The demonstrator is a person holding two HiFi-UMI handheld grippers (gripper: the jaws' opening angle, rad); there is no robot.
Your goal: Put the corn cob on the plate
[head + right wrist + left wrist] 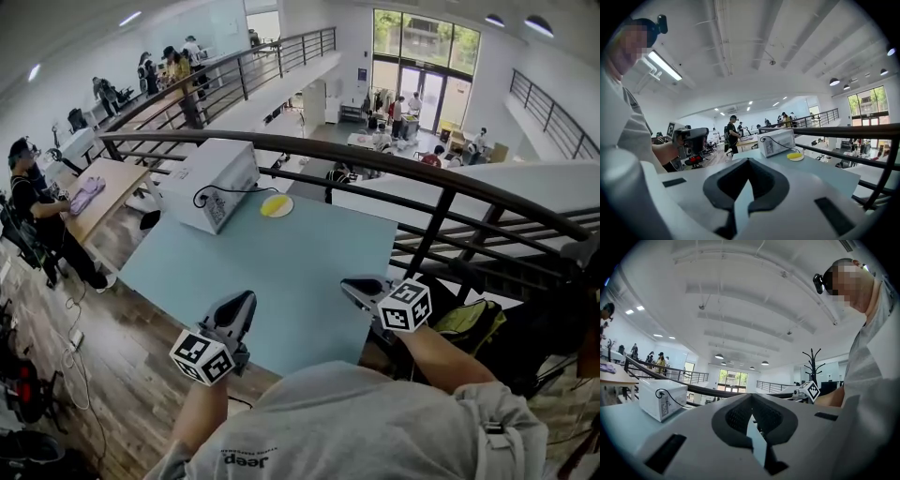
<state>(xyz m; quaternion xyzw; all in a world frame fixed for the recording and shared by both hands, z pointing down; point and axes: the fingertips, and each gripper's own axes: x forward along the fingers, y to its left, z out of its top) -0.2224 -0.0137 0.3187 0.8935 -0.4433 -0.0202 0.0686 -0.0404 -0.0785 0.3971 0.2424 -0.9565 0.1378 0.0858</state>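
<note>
A yellow corn cob (276, 204) lies on a small white plate (285, 212) at the far side of the light blue table (281, 272), next to the microwave; in the right gripper view the corn cob (794, 155) shows far off. My left gripper (246, 298) hovers over the table's near edge, its jaws shut with nothing between them (751, 397). My right gripper (349, 284) is over the near right corner, jaws also together and empty (749, 161). Both are far from the plate.
A white microwave (208, 183) with a black cord stands at the table's back left (776, 142). A dark railing (375, 155) runs behind the table, with a drop to a lower floor beyond. People stand at desks on the left (37, 211).
</note>
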